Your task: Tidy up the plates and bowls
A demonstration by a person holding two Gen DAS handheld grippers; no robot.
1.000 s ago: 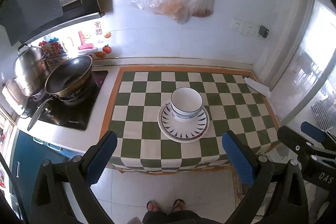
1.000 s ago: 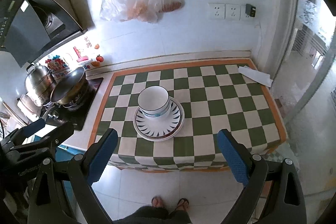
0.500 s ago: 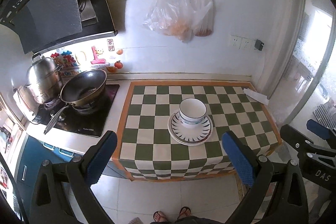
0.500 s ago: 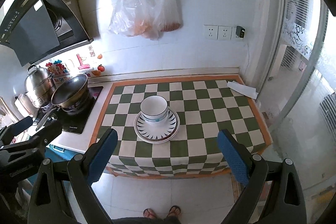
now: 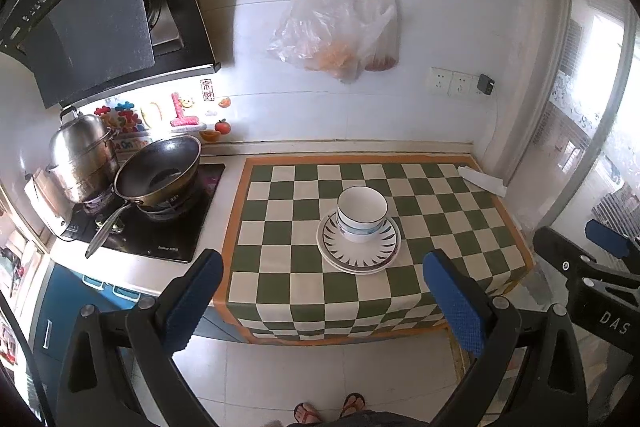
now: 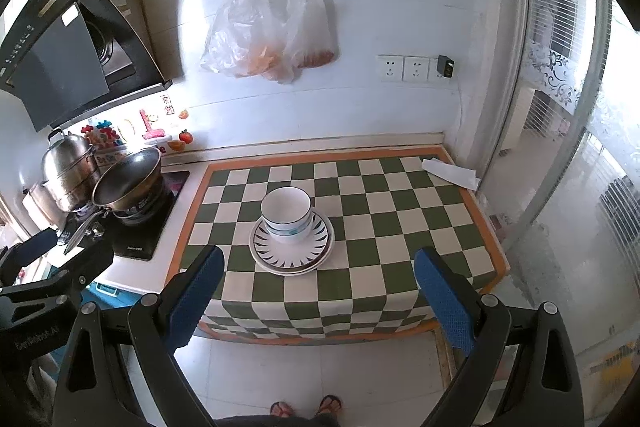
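Both views look down and forward from high above the floor, well back from the table (image 5: 280,279), facing the white wall. The left view sits further left, taking in more of the stove (image 5: 160,227); the right view sits further right, showing more of the glass door (image 6: 580,187). They share the table (image 6: 360,267), bowl (image 5: 362,213) (image 6: 286,213), plates (image 5: 358,255) (image 6: 290,255) and hanging bags (image 5: 336,27) (image 6: 272,27).

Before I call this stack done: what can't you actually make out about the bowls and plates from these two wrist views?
- How many bowls are nested: both views, rims overlap and are too small to tell apart.
- Plates: at least two rims show; any more are covered by the top one.
- Centre of the top plate: hidden under the bowls.
- Bowl interior bottom: hidden in both views by its near wall.
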